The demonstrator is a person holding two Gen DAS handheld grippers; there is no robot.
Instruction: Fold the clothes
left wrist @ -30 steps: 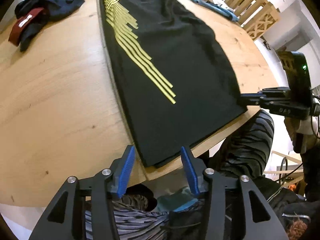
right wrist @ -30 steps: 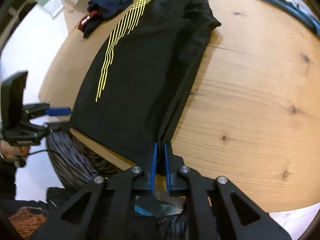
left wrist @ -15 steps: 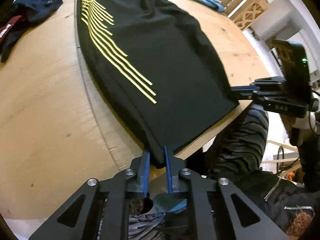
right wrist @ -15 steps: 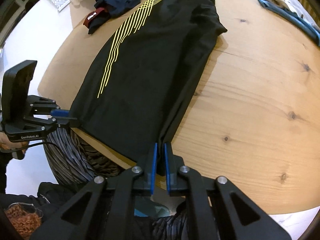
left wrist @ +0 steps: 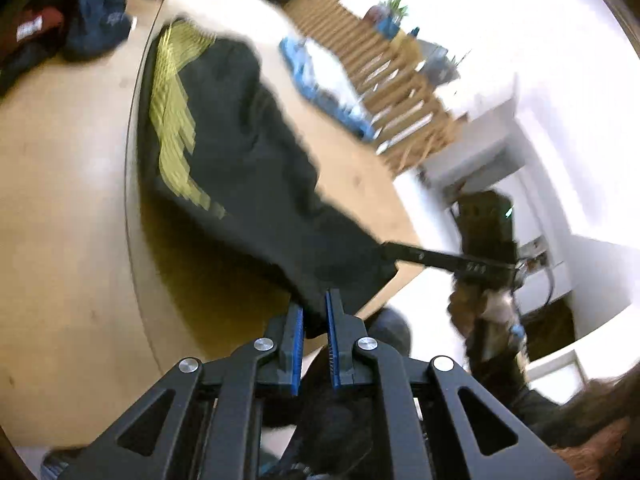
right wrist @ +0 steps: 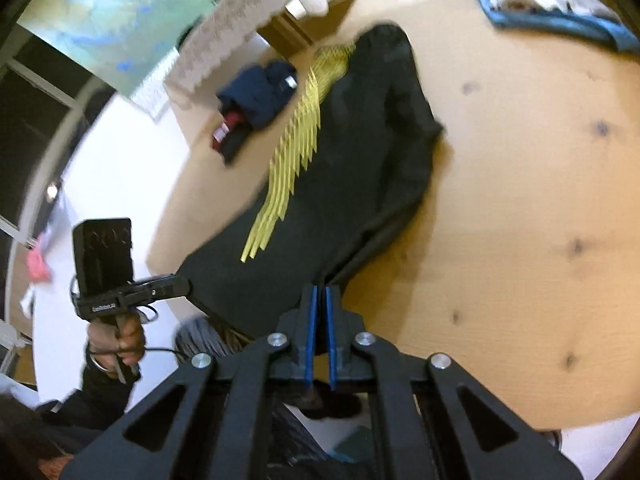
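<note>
A black garment with yellow stripes lies lengthwise on the round wooden table. Its near hem is lifted off the tabletop at both corners. My left gripper is shut on the hem's left corner, with black cloth pinched between the blue pads. My right gripper is shut on the hem's right corner. Each gripper shows in the other's view, clamped on the hem: the right one and the left one, held by a hand.
A dark blue and red bundle of clothes lies at the table's far left. A blue and white garment lies at the far right. Wooden slatted chairs stand beyond the table. The person's striped trousers are below the near edge.
The left gripper closed on the hem corner. Both grippers then rose and tilted up, lifting the near hem off the table; the view now reaches the room beyond.
</note>
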